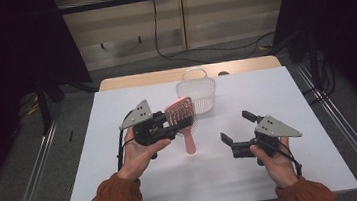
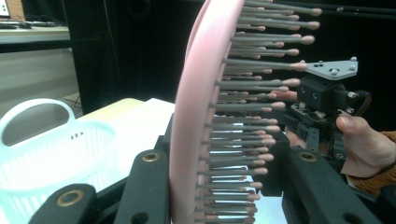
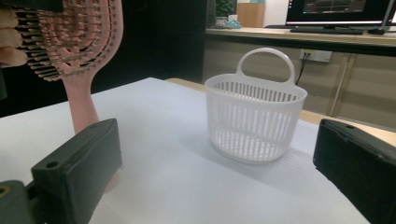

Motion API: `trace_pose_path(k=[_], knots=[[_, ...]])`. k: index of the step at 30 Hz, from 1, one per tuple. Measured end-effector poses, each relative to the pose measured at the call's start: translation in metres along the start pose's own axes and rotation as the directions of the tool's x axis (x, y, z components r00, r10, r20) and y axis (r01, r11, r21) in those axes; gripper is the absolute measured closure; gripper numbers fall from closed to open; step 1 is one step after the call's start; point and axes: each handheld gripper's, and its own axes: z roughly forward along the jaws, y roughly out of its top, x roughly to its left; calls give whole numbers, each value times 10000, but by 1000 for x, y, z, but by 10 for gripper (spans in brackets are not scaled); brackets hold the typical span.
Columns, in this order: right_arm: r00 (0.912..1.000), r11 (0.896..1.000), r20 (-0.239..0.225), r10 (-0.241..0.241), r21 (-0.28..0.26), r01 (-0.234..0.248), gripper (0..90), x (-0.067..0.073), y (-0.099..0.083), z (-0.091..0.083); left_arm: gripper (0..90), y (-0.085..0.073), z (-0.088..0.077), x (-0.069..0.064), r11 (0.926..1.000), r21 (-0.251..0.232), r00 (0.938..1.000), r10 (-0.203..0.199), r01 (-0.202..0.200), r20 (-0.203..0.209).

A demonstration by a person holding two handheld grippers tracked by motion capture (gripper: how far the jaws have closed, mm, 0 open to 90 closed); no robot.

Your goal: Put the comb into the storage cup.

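My left jaws (image 1: 176,123) clamp the brush (image 1: 182,115) head above the worktop (image 1: 266,96); its handle is cut off in the left gripper view. My right jaws (image 1: 236,129) gape empty, facing the basket (image 3: 254,116).

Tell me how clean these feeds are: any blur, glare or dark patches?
High view: table evenly lit, dark at both upper corners. Left gripper view: hairbrush looms close, soft-edged, black behind. Right gripper view: basket fairly sharp, near jaws blurred, no glare.
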Motion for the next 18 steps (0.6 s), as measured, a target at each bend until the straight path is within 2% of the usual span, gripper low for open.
trace_pose_path(k=[4, 10, 18], knots=[[9996, 10000, 288, -6, -78, 8, 8, -4, -1, -5, 640, 1, -2, 1, 9999, -100, 9998, -48, 46, -167], [9965, 9996, 790, -267, 4, 268, 9, -7, -5, -15, 641, 3, -6, 2, 9999, -134, 9994, -90, 85, -324], [9904, 9997, 1380, -106, -210, 136, 0, -15, -9, -32, 641, 3, -10, 4, 9998, -116, 9989, -158, 153, -442]])
